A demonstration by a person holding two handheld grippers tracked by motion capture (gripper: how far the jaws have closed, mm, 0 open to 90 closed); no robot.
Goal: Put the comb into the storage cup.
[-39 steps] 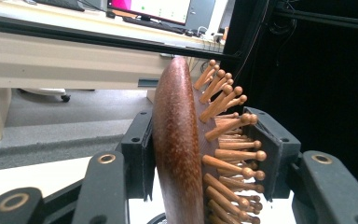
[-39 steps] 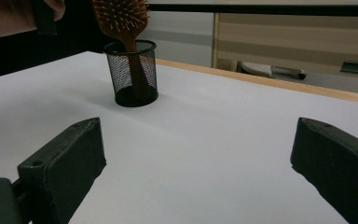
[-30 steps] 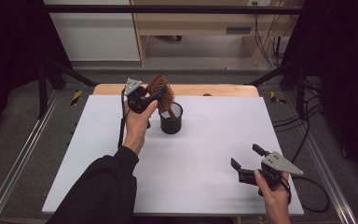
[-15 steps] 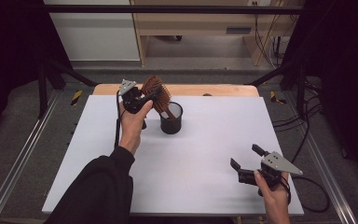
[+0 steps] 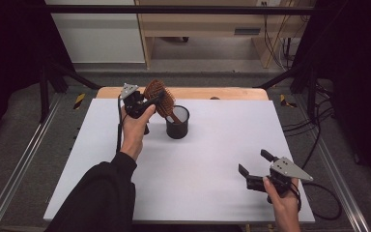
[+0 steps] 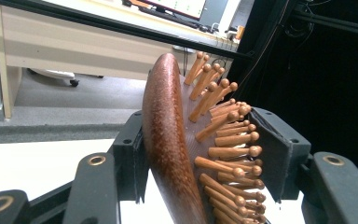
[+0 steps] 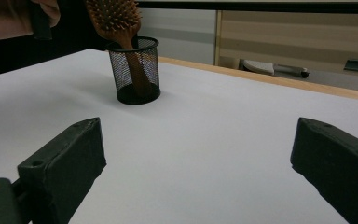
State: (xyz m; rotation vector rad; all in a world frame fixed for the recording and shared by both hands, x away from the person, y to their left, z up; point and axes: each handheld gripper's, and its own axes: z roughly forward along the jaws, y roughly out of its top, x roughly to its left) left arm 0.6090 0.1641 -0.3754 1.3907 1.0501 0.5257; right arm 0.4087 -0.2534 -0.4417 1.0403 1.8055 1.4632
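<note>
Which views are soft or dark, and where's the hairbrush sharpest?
High view: dark surround, evenly lit white table, hairbrush small and slightly soft. Left gripper view: hairbrush sharp between the left claw's jaws, which have just been opening; background desk blurred. Right gripper view: near jaws of the right claw soft, mesh cup fairly crisp.

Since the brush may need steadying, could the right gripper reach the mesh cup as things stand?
Probably yes: bare white table lies between the open right gripper and the mesh cup; the brush leans toward the left gripper.
</note>
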